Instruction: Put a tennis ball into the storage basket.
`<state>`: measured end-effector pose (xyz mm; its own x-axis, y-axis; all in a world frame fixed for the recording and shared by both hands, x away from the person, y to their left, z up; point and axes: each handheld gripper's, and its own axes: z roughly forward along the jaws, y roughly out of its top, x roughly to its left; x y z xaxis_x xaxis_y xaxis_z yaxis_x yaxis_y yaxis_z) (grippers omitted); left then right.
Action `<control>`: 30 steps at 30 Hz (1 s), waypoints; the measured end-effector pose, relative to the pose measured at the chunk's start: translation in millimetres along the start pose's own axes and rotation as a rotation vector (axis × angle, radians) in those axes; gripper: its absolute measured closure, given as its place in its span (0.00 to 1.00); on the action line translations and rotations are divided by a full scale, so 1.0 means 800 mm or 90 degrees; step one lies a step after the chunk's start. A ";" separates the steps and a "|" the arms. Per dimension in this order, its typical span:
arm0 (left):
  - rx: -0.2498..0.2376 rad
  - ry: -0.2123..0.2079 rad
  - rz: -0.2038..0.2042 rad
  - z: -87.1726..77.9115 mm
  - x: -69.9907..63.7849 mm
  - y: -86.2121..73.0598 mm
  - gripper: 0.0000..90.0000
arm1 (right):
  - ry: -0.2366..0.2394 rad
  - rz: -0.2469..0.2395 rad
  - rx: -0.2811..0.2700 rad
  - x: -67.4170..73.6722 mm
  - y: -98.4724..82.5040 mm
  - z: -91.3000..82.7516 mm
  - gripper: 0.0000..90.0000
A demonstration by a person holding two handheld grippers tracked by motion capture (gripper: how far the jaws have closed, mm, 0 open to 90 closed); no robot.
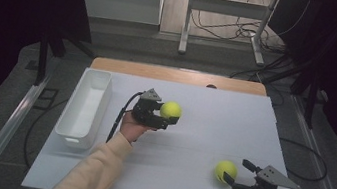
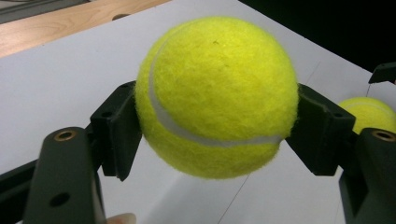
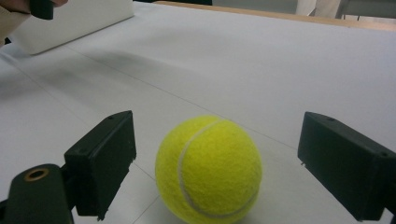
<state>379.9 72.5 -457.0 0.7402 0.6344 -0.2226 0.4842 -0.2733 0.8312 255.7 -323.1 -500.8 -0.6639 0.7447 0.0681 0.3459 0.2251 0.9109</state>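
A white sheet covers the worktop [image 1: 184, 178], with a strip of bare wood along its far edge and dark floor, cables and a metal frame beyond. A white bin [image 1: 84, 107] stands on the sheet's left side.

The left gripper [image 1: 165, 117] is raised over the middle of the sheet, its fingers [image 2: 116, 128] clamped on the first tennis ball [image 2: 217, 95], one pad pressing each side at about the ball's widest line. The ball is clear of the surface, to the right of the bin and apart from it.

The right gripper [image 1: 238, 173] sits low near the front right of the sheet. Its fingers [image 3: 100, 161] stand wide apart with the second tennis ball [image 3: 208, 168] resting on the sheet between them, gaps showing on both sides. From the high view the ball seems nearer the fingertips than the palm, though the angle makes that hard to judge.

The work looks like carrying both balls to the bin. Risks from here:
- The felt ball is held only by two small pads, so a quick swing or a loosened squeeze could let it slip and bounce away.
- If the right fingers close unevenly, one pad may nudge the resting ball and roll it out forwards.
- Releasing from too high over the bin could bounce the ball out.
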 end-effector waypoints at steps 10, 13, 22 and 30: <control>-0.007 0.008 -0.003 -0.012 0.009 0.002 0.30 | -0.002 0.001 -0.001 0.000 0.000 0.000 0.13; -0.009 0.012 -0.005 -0.015 0.010 0.002 0.30 | 0.000 0.001 -0.002 0.001 0.000 0.000 0.13; -0.019 0.020 -0.012 -0.024 0.019 0.005 0.30 | -0.001 0.001 0.000 0.000 0.000 0.000 0.13; -0.024 0.026 -0.012 -0.032 0.022 0.007 0.30 | -0.001 0.000 -0.001 0.001 0.000 0.001 0.13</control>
<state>383.5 100.4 -443.2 0.7110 0.6688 -0.2174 0.4790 -0.2341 0.8460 255.6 -322.4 -500.9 -0.6627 0.7458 0.0678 0.3449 0.2236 0.9116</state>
